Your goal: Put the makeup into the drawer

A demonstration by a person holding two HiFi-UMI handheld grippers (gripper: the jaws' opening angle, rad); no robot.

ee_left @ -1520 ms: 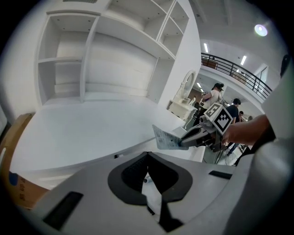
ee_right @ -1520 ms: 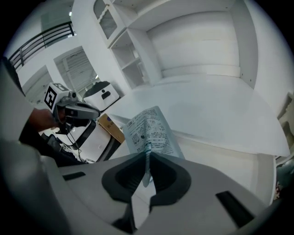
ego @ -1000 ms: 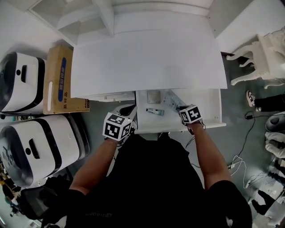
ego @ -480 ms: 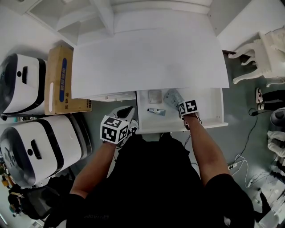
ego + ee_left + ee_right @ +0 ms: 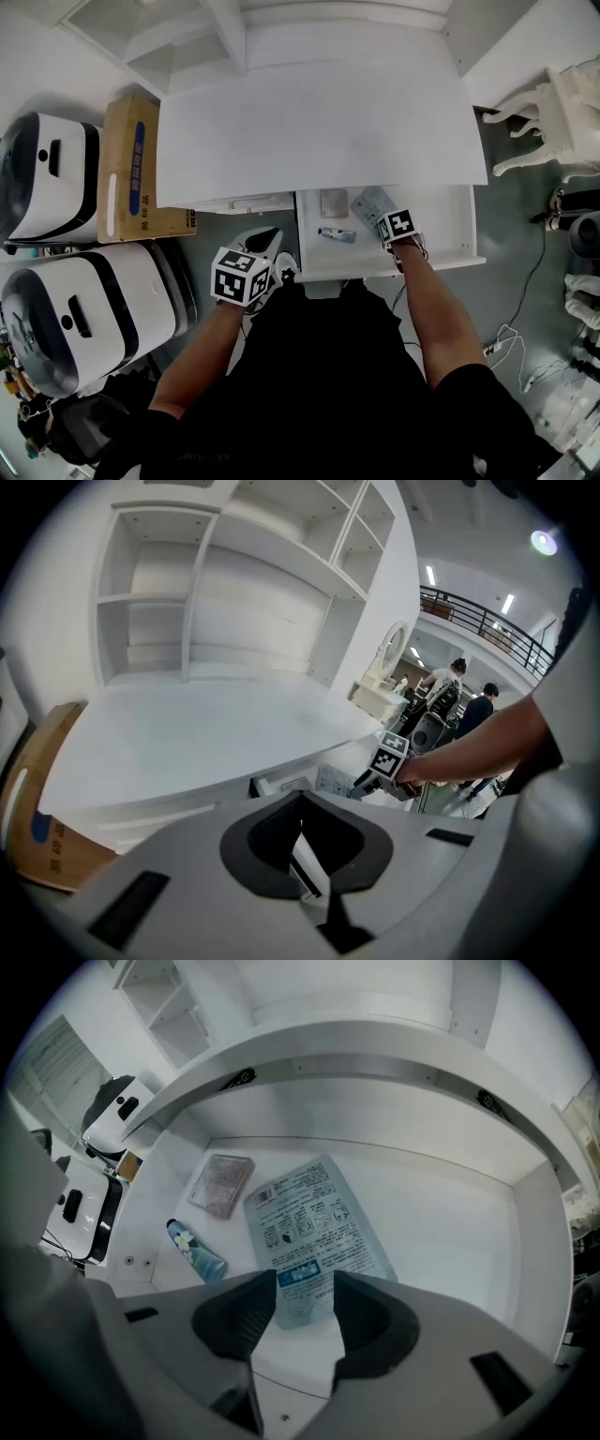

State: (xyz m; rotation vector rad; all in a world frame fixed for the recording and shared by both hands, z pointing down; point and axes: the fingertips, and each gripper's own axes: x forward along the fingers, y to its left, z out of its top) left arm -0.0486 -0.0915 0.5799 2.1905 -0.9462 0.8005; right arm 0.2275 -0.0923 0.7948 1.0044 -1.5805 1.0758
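Released within the last second: pale blue-grey flat sachet with printed panels, now lying flat on the floor of the open white drawer, slanted, far end towards the back wall. Right gripper pointing steeply down over its near end, jaws just opened and now wide, one dark pad at each side of that end, pressing on nothing. From the head view, same sachet half tucked under the marker cube of the right gripper, about mid-drawer.

Left of the sachet and apart from it, also on the drawer floor: small pinkish-grey square compact near the back, and short blue tube with a white flower print nearer the front, lying slantwise. Neither of them between the jaws.

Overhanging the drawer's back part: curved white bench top, its front edge just above the compact and the sachet's far end. Bare white floor from the sachet across to the drawer's right wall.

Left gripper outside the drawer, beside its front left corner and over grey floor, jaws closed tip to tip with nothing held. Further left on the floor: brown cardboard box with a blue stripe and two rounded white-and-black machines. Off to the right: white carved chair and loose cables.
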